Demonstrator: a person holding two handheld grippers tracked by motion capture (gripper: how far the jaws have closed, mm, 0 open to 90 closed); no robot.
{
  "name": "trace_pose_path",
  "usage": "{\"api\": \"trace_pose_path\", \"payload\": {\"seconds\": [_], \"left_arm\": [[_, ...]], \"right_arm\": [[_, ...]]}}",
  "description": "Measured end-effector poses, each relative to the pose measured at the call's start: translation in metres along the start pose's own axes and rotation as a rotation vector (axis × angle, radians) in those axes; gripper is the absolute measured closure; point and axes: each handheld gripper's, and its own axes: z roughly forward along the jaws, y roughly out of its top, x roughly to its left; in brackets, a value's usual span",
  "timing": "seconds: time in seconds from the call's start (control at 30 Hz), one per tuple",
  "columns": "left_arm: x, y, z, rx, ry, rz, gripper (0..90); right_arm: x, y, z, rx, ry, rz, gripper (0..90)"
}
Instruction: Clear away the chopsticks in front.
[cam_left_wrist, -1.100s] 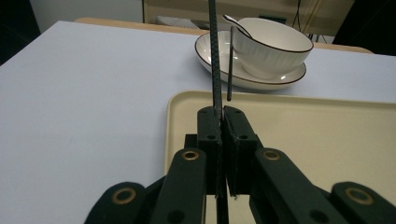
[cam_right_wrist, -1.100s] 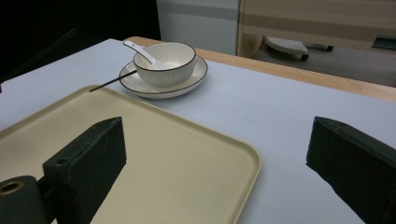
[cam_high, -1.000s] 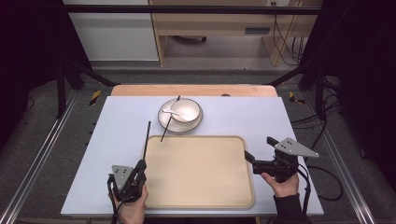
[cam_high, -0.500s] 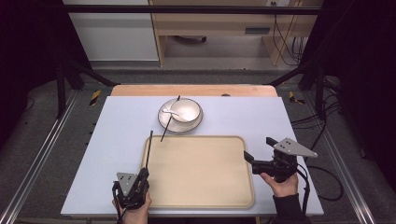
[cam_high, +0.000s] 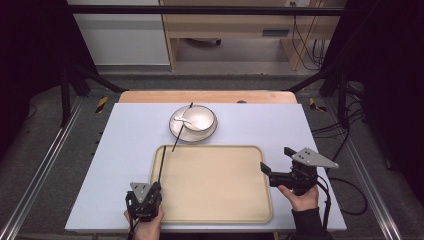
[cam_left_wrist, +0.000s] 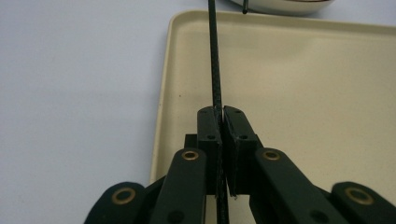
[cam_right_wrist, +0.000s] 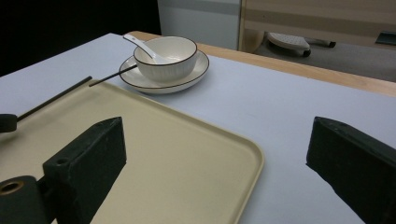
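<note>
My left gripper (cam_high: 155, 185) sits low at the tray's near left corner, shut on a thin black chopstick (cam_high: 161, 162) that runs away along the tray's left rim. In the left gripper view the chopstick (cam_left_wrist: 214, 56) is pinched between the two pads. A second black chopstick (cam_high: 182, 127) leans on the white plate (cam_high: 175, 134), which carries a white bowl (cam_high: 201, 120) with a white spoon (cam_high: 186, 120) in it. At the right rim of the beige tray (cam_high: 215, 185) my right gripper (cam_high: 274, 158) is open, with nothing between its jaws (cam_right_wrist: 219, 154).
The bowl and plate stand just beyond the tray's far left corner on the pale blue tabletop (cam_high: 125, 150). A wooden strip (cam_high: 210, 96) borders the table's far edge. Black frame bars and cables lie on the floor to both sides.
The left gripper has sunk toward the table and come nearer the front edge, taking the chopstick with it; the stick now lies lower, along the tray's rim. The right gripper has stayed put.
</note>
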Motion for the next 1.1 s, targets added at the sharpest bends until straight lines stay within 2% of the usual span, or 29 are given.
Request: {"api": "trace_pose_path", "payload": {"seconds": [0.17, 0.27, 0.37, 0.4, 0.5, 0.57, 0.73, 0.77, 0.8, 0.83, 0.87, 0.9, 0.93, 0.97, 1.0, 1.1], "left_arm": [[0.0, 0.001, 0.002, 0.021, 0.01, 0.002, 84.9], [-0.001, 0.003, 0.005, 0.062, 0.011, 0.012, 84.8], [-0.001, 0.004, 0.006, 0.066, 0.013, 0.004, 84.5], [0.0, 0.005, 0.007, 0.085, 0.006, 0.006, 84.4], [-0.001, 0.005, 0.007, 0.089, 0.007, 0.009, 82.6], [-0.001, 0.005, 0.006, 0.085, 0.001, 0.006, 77.2], [0.001, 0.012, 0.0, 0.039, -0.042, 0.016, 64.8], [0.002, 0.015, -0.002, 0.026, -0.052, 0.02, 64.8], [0.003, 0.018, -0.003, 0.013, -0.061, 0.026, 59.6], [0.004, 0.02, -0.005, -0.001, -0.071, 0.031, 59.6], [0.007, 0.029, -0.008, -0.041, -0.096, 0.045, 55.6], [0.007, 0.029, -0.008, -0.041, -0.096, 0.045, 53.7], [0.009, 0.036, -0.011, -0.075, -0.127, 0.062, 51.8], [0.009, 0.036, -0.011, -0.075, -0.127, 0.062, 50.0], [0.011, 0.044, -0.013, -0.102, -0.141, 0.082, 48.2], [0.013, 0.053, -0.015, -0.12, -0.163, 0.087, 43.0]], "right_arm": [[0.0, 0.0, 0.0, 0.002, 0.0, 0.002, 4.9], [0.0, 0.0, 0.001, 0.004, 0.001, 0.003, 4.9], [0.0, 0.0, 0.001, 0.004, 0.001, 0.005, 4.9], [0.0, 0.0, 0.0, 0.002, 0.0, 0.005, 4.9], [0.0, 0.0, 0.0, 0.0, 0.003, 0.002, 4.9], [0.0, 0.0, 0.0, 0.0, 0.003, 0.003, 4.8], [0.0, 0.001, -0.001, -0.005, 0.003, 0.005, 4.9], [0.0, 0.001, -0.001, -0.005, 0.003, 0.005, 4.9], [-0.001, 0.001, -0.002, -0.009, -0.001, 0.006, 4.9], [-0.001, 0.001, -0.002, -0.009, -0.001, 0.006, 4.9], [-0.001, 0.001, -0.003, -0.012, -0.001, 0.008, 4.9], [-0.001, 0.001, -0.003, -0.012, -0.001, 0.008, 4.9], [-0.001, 0.001, -0.003, -0.016, -0.001, 0.007, 4.9], [-0.001, 0.001, -0.003, -0.016, -0.001, 0.007, 4.9], [-0.001, 0.002, -0.004, -0.017, -0.003, 0.009, 4.9], [-0.001, 0.002, -0.005, -0.019, -0.001, 0.008, 4.9]]}}
